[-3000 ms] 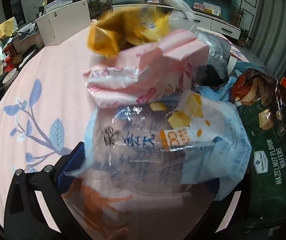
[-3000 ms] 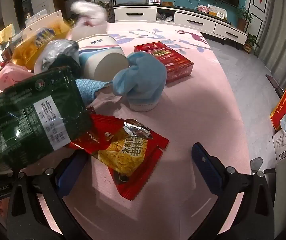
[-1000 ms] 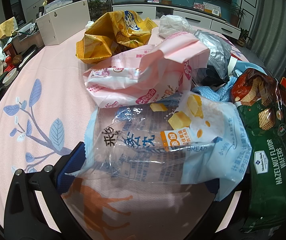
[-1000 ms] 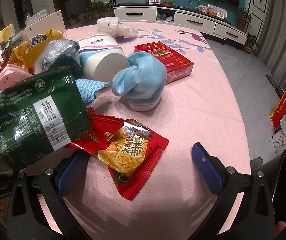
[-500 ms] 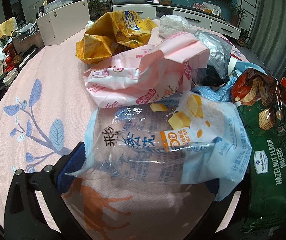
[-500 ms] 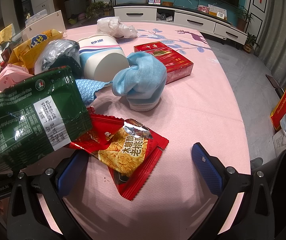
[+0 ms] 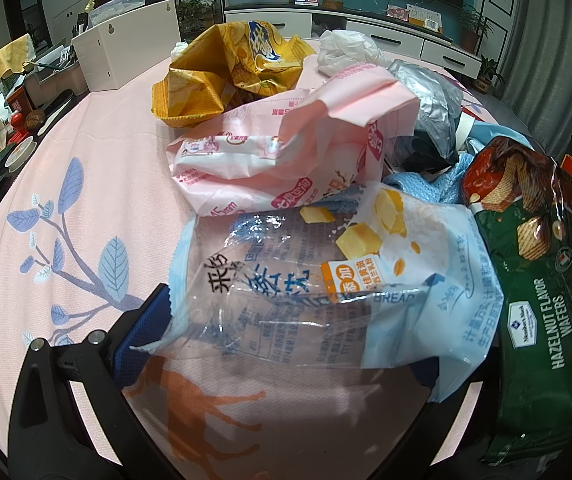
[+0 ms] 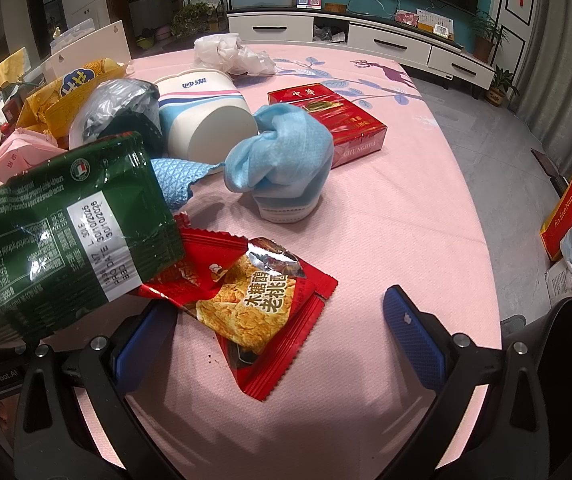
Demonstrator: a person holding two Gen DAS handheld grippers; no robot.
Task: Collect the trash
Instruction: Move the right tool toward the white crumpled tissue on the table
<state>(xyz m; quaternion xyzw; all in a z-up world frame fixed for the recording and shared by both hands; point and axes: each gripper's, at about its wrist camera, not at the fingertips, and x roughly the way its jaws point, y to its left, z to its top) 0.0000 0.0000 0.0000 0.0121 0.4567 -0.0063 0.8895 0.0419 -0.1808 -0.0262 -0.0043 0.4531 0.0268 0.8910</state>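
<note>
Trash lies in a pile on the pink tablecloth (image 7: 85,168). My left gripper (image 7: 286,344) is open, its jaws either side of a clear and blue bread bag (image 7: 326,280). Behind the bread bag lie a pink wrapper (image 7: 286,152), a yellow chip bag (image 7: 225,68), a silver bag (image 7: 430,92) and a green wafer bag (image 7: 542,312). My right gripper (image 8: 277,332) is open over a red snack wrapper (image 8: 253,300). The green wafer bag (image 8: 53,232) covers its left finger. A blue face mask (image 8: 286,160), a white paper cup (image 8: 205,116) and a red cigarette box (image 8: 326,116) lie beyond.
A crumpled white plastic bag (image 8: 229,54) lies at the table's far side. A white box (image 7: 125,44) stands at the far left edge. The table's right edge (image 8: 482,208) drops to a grey floor with a red bag (image 8: 566,216). A TV cabinet (image 8: 366,40) stands behind.
Three seconds ago the yellow chip bag and the white plastic bag were blurred in motion at the back of the pile; now both lie still. Neither gripper has moved.
</note>
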